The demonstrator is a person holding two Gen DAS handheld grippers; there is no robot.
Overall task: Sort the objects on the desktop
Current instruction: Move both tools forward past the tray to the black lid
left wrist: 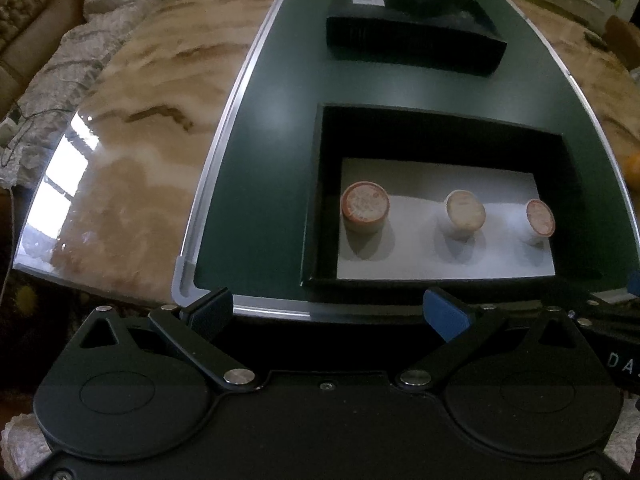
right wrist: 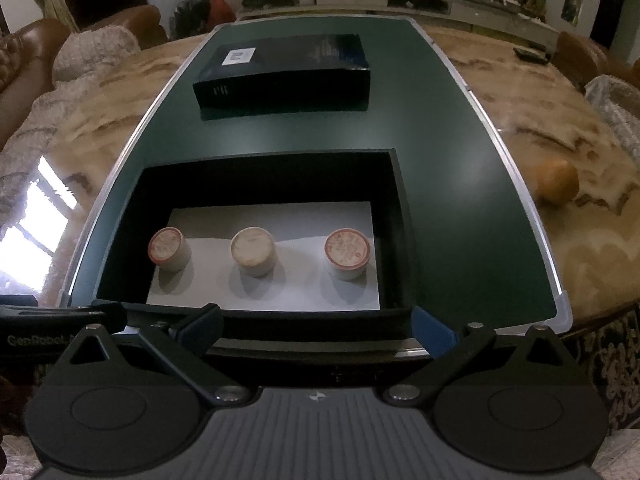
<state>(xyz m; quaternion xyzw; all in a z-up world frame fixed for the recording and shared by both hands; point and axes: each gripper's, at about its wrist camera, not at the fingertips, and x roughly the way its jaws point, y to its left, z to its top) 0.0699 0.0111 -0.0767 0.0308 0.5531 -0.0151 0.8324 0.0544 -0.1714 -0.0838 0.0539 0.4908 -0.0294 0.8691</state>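
Observation:
An open black box (left wrist: 316, 200) (right wrist: 404, 216) with a white floor sits on a dark green mat (left wrist: 264, 168) (right wrist: 460, 184). Three small round containers stand in it in a row: a red-lidded one (left wrist: 364, 206) (right wrist: 166, 248), a pale one (left wrist: 464, 212) (right wrist: 253, 250) and another red-lidded one (left wrist: 539, 220) (right wrist: 347, 251). A closed black box (left wrist: 412, 36) (right wrist: 284, 76) lies farther back on the mat. My left gripper (left wrist: 328, 312) is open and empty at the mat's near edge. My right gripper (right wrist: 316, 328) is open and empty just before the open box's near wall.
The mat lies on a glossy marble table (left wrist: 132, 168) (right wrist: 592, 220). An orange (right wrist: 558, 182) rests on the table right of the mat. Sofas and cushions stand at the left, a low cabinet at the back.

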